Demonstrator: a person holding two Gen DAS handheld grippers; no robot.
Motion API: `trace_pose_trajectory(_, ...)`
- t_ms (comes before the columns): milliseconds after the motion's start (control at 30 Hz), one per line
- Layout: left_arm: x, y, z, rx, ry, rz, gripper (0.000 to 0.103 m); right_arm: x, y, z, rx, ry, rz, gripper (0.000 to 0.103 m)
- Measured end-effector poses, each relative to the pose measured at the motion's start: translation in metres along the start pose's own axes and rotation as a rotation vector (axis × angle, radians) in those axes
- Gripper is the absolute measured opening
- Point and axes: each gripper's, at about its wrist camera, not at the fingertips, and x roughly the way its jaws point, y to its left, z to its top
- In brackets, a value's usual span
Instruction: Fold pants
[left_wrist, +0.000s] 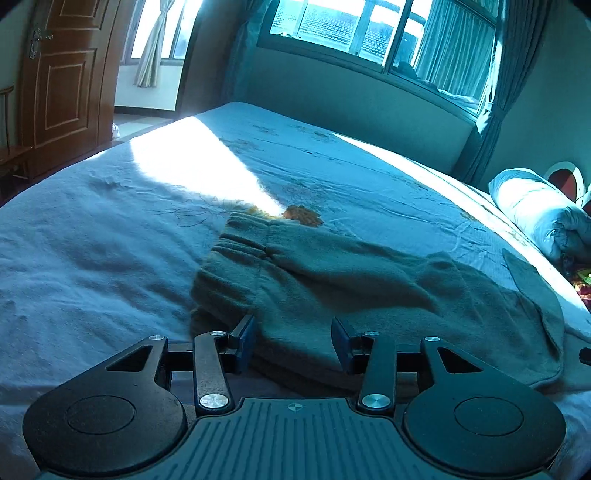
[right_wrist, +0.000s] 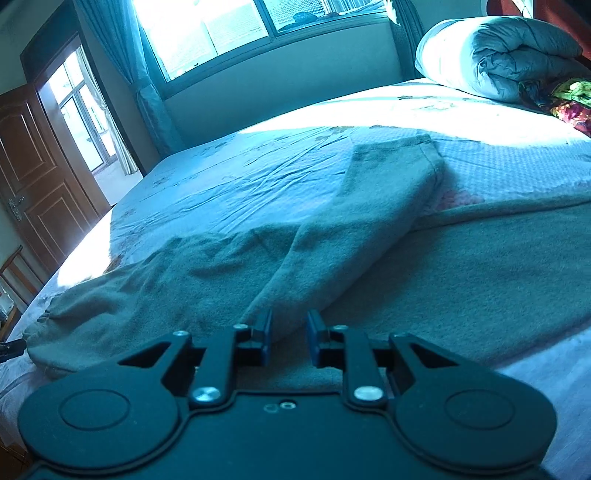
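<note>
Grey-green fleece pants (left_wrist: 369, 288) are spread rumpled on the bed (left_wrist: 92, 240), one leg folded across. Left claw (left_wrist: 293, 341) and right claw (right_wrist: 288, 341) are angled downward above them, jaws parted, empty.

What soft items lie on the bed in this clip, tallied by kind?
Pants: 1, grey-green, spread on the bed sheet
Rolled quilt: 1, at the head end
Floral cloth: 1, beside the quilt, only partly in view
Total: 3

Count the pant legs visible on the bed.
2. One grey fleece pant leg lies folded diagonally across the other pant leg, which stretches flat along the near edge of the blue-sheeted bed.
</note>
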Motion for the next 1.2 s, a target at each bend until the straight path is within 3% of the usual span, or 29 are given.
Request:
trace_pose_trajectory(133, 0.021, -0.091, -0.018, 0.040, 0.019, -0.049, 0.060, 0.015, 0.001, 0.017, -0.023, 0.003, -0.023, 0.014)
trace_pose_trajectory(233, 0.046, -0.150, -0.033, 0.070, 0.054, -0.015, 0.060, 0.029, 0.008, 0.026, -0.062, 0.026, -0.042, 0.015)
trace_pose_trajectory(367, 0.056, -0.188, -0.044, 0.067, 0.068, 0.001, 0.060, 0.046, 0.023, 0.032, -0.108, 0.038, -0.075, 0.019)
trace_pose_trajectory(433, 0.060, -0.196, -0.043, 0.068, 0.078, 0.030, 0.060, 0.058, 0.033, 0.034, -0.144, 0.035, -0.117, 0.027)
trace_pose_trajectory(500, 0.071, -0.199, -0.045, 0.074, 0.129, 0.061, 0.060, 0.078, 0.045, 0.036, -0.213, 0.048, -0.205, 0.051)
trace_pose_trajectory(567, 0.077, -0.206, -0.049, 0.136, 0.145, 0.076, 0.063, 0.097, 0.055, 0.035, -0.289, 0.066, -0.271, 0.054)
trace_pose_trajectory(633, 0.077, -0.208, -0.052, 0.154, 0.147, 0.072, 0.066, 0.110, 0.057, 0.030, -0.375, 0.096, -0.348, 0.047)
trace_pose_trajectory(667, 0.077, -0.208, -0.052, 0.160, 0.149, 0.067, 0.066, 0.110, 0.048, 0.029, -0.349, 0.113, -0.327, 0.003)
trace_pose_trajectory(700, 0.077, -0.207, -0.052, 0.164, 0.152, 0.062, 0.067, 0.103, 0.035, 0.030, -0.274, 0.112, -0.291, 0.000)
trace_pose_trajectory(800, 0.077, -0.204, -0.050, 0.154, 0.154, 0.040, 0.067, 0.060, 0.006, 0.023, -0.162, 0.034, -0.285, 0.000)
trace_pose_trajectory(867, 0.077, -0.203, -0.049, 0.148, 0.148, 0.035, 0.067, 0.031, -0.019, 0.007, -0.032, 0.028, -0.256, 0.002)
trace_pose_trajectory(933, 0.075, -0.205, -0.052, 0.168, 0.140, 0.036, 0.067, 0.011, -0.035, -0.019, 0.056, 0.077, -0.250, 0.005)
trace_pose_trajectory(1033, 0.075, -0.205, -0.053, 0.179, 0.135, 0.035, 0.067, -0.009, -0.035, -0.041, -0.032, 0.090, -0.312, 0.006)
trace_pose_trajectory(1067, 0.074, -0.204, -0.053, 0.174, 0.134, 0.032, 0.067, -0.019, -0.034, -0.040, -0.035, 0.057, -0.328, 0.010)
trace_pose_trajectory(1167, 0.074, -0.203, -0.053, 0.172, 0.132, 0.027, 0.067, -0.027, -0.026, -0.015, -0.071, -0.043, -0.302, 0.015)
trace_pose_trajectory(1200, 0.074, -0.202, -0.053, 0.163, 0.131, 0.026, 0.067, -0.022, -0.020, -0.004, -0.105, -0.059, -0.298, 0.025)
